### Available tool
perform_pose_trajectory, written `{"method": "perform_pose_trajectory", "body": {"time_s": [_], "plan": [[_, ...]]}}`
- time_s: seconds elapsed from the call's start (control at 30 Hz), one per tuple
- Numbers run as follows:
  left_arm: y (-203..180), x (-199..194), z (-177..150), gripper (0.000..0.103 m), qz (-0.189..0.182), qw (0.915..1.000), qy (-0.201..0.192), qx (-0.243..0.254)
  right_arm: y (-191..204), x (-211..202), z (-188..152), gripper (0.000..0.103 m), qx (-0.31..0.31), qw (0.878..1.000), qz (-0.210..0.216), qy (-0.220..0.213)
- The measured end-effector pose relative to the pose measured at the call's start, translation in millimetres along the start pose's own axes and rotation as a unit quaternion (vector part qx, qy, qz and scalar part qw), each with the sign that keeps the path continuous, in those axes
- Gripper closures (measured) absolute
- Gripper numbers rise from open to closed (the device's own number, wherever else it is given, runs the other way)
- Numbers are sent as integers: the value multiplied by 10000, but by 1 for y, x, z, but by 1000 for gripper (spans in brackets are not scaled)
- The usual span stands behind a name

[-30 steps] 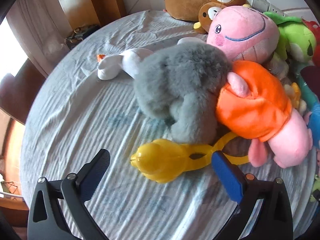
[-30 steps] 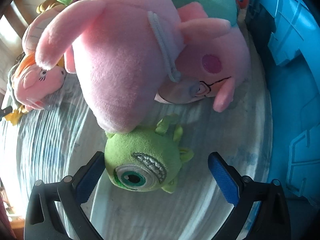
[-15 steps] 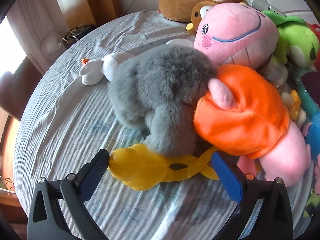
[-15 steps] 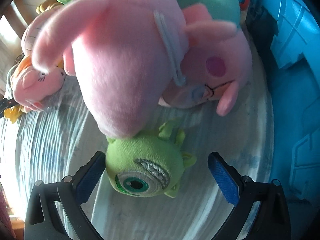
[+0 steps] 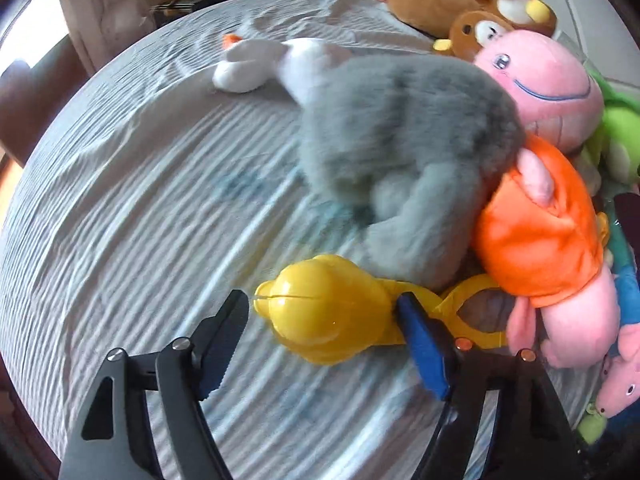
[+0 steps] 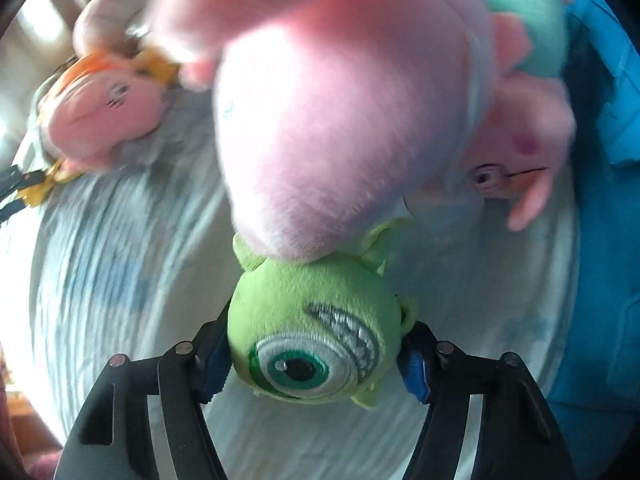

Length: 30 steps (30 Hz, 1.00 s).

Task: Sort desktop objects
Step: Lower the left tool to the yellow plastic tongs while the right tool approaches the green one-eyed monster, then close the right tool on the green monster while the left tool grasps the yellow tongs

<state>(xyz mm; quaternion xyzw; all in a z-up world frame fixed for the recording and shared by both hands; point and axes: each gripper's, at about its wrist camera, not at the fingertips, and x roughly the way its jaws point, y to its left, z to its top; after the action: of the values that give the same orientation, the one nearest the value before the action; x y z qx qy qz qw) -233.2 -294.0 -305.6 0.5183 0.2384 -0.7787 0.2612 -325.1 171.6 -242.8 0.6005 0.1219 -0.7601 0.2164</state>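
Note:
A yellow duck-shaped plastic clamp toy [image 5: 324,320] lies on the white-clothed round table [image 5: 140,240], its handles running under a grey plush [image 5: 400,152]. My left gripper [image 5: 320,332] straddles the toy's round head and its jaws are closing. The blue right pad touches the neck, while the left pad stands a sliver off. In the right wrist view a green one-eyed monster plush [image 6: 312,336] fills the gap of my right gripper [image 6: 314,364]. These jaws are closing too, with both pads pressing into its sides. A big pink plush [image 6: 340,112] rests on its top.
Beside the grey plush lie a pink pig in orange [image 5: 536,232], a pink smiling plush [image 5: 544,84], a white goose [image 5: 248,64], brown bears [image 5: 472,0] and a green plush [image 5: 616,136]. A blue bin [image 6: 600,280] stands right of the monster plush.
My left gripper dropped closer to the yellow toy and its jaws narrowed around the round head. The right jaws closed in from wide onto the green monster plush.

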Motion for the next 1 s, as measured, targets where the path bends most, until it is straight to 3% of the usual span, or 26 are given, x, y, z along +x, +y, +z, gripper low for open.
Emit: {"method": "perform_pose_trajectory", "body": {"time_s": [0.07,0.2,0.33,0.37,0.43,0.57,0.6,0.63,0.73,1.0], "plan": [[12,-4,-4,36,45,10000,-39,-16,8,-7,-4,35,-145,9998,156,24],[35,-10,-9,37,265,9996,-129,-30,18,-21,-7,35,-372,9990,253,10],[47,-23,-12,36,-22,9992,-158,-375,8,-28,-6,35,-276,9995,149,35],[47,-26,-13,33,-118,9988,-180,-450,5,-29,-6,35,-238,9996,139,40],[44,-32,-13,11,-157,9988,-235,-402,-3,-33,-6,35,-139,9998,104,21],[40,-25,-15,10,-69,9995,-175,-243,-20,-44,-4,31,111,9999,47,-74],[39,-22,-18,12,-39,9996,-112,-262,-25,-47,-4,31,175,9998,55,-85],[39,-19,-20,26,-42,9996,-41,-276,-28,-49,-3,30,209,9997,50,-101],[39,-22,-29,38,-317,9990,28,-315,-35,-55,-1,29,307,9994,32,-134],[0,-47,-93,41,-822,9947,362,501,-44,-75,-6,34,176,9998,83,-108]]}}
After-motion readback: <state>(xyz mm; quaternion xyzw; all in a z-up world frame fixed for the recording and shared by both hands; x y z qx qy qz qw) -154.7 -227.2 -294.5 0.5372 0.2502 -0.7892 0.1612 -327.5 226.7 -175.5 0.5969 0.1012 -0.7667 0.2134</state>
